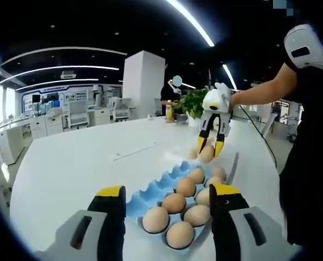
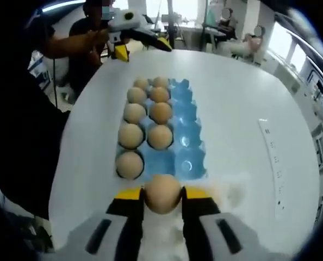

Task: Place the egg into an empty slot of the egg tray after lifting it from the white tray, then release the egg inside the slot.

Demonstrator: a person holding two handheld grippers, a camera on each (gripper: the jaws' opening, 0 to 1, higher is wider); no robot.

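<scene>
Our right claw grips the egg just short of the egg tray (left claw wide, idle), so next we carry it over an empty slot.

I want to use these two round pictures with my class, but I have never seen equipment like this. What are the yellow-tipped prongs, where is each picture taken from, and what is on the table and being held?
No robot here: a person holds a hand-held two-jaw gripper in each hand, with a camera riding on each. The left gripper view looks along the left gripper, its yellow-tipped black jaws apart and holding nothing. Across the round white table it sees the right gripper. The right gripper view looks along that gripper's own jaws, shut on a brown egg. Beyond it lies the blue moulded egg tray: brown eggs sit in two of its rows, and the third row is empty. The white tray beneath the held egg is too blurred to describe.
</scene>
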